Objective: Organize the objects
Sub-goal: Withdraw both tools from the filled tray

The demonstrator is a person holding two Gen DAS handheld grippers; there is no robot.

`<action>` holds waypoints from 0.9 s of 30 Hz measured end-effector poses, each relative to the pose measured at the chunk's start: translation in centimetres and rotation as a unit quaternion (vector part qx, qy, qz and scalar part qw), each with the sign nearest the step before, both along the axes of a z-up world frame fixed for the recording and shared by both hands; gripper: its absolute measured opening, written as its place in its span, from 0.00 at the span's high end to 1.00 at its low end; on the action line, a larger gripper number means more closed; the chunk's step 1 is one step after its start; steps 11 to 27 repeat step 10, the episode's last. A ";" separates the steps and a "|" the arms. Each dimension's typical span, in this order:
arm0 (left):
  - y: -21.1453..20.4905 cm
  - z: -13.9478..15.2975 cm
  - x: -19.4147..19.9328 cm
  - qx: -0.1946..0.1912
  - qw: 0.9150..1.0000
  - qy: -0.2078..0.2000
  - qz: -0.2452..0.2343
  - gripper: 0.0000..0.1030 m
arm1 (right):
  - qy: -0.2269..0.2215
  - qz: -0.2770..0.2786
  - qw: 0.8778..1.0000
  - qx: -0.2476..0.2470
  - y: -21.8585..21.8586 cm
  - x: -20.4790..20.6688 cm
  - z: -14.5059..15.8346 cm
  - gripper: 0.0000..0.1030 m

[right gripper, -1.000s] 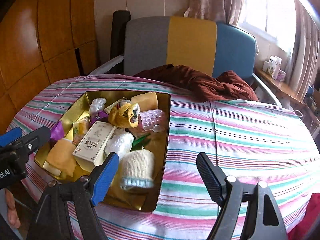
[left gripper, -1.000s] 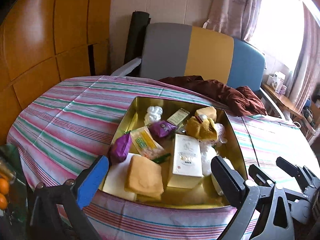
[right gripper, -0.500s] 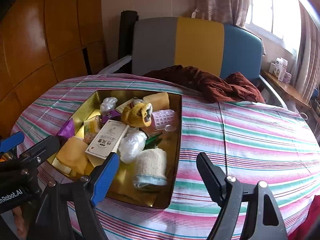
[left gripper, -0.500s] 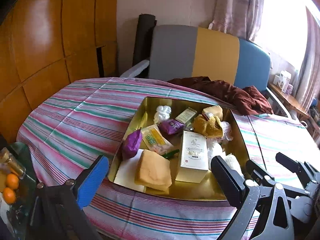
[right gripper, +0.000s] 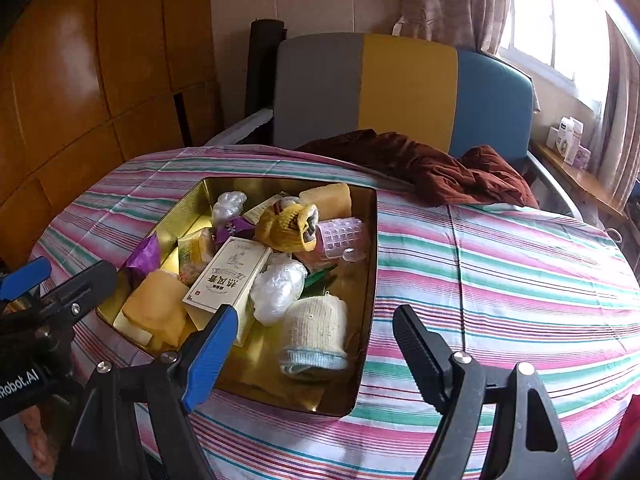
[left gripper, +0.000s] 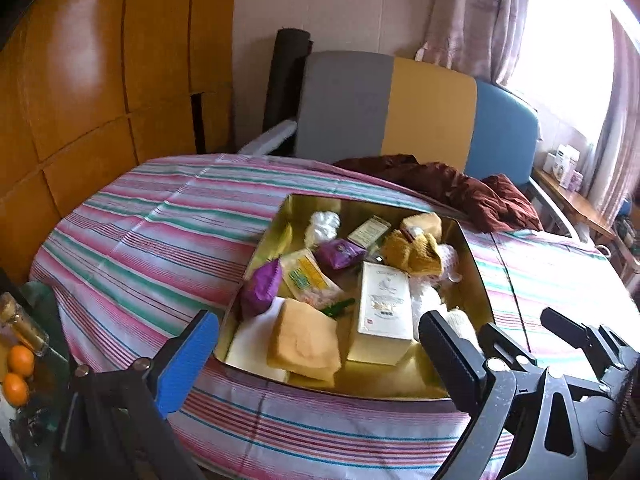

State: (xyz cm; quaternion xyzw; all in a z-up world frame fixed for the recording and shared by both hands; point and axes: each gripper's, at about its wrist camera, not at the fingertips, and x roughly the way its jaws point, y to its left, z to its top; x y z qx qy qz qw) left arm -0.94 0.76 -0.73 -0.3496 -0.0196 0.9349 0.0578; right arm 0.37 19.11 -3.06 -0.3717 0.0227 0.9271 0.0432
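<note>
A: Claws first. Left gripper (left gripper: 320, 356)?

B: Jaws spread wide, nothing between them, touching nothing. It hangs just short of the near rim of the gold tin (left gripper: 474, 264).

A: Right gripper (right gripper: 316, 344)?

B: Same: jaws wide apart, holding nothing. It hangs over the tin's near right corner, above the cream knit roll (right gripper: 314, 332), with clear air between.

A: Where are the task's things?

B: All the small items sit inside the tin. White printed box (left gripper: 385, 304) in the middle, yellow cloth (left gripper: 304, 340) at the near left, two purple packets (left gripper: 262, 288) along the left side, mustard knit piece (left gripper: 414, 252) and pink roller (right gripper: 340, 236) toward the back, plus a white plastic bundle (right gripper: 278, 288). They lie heaped, some on top of each other.

A: Anything loose outside?

B: Nothing small on the striped tablecloth (left gripper: 152, 240). Only a brown garment (right gripper: 424, 168) at the far edge by the chair.

A: Why are they placed like that?

B: My guess is the tin is the collection spot. That fits everything already gathered in, or a jumble about to be sorted out. Can't settle which.
</note>
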 end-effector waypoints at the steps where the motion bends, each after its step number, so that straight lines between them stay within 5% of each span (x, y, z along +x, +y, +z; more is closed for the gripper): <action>1: 0.1 0.0 0.0 -0.001 1.000 -0.001 0.000 0.03 | 0.000 0.001 1.000 0.000 0.0 0.0 0.0 0.21; 27: 0.3 -0.2 0.0 -0.012 1.000 0.010 -0.004 0.02 | -0.003 0.004 1.000 0.000 0.0 -0.3 -0.2 0.21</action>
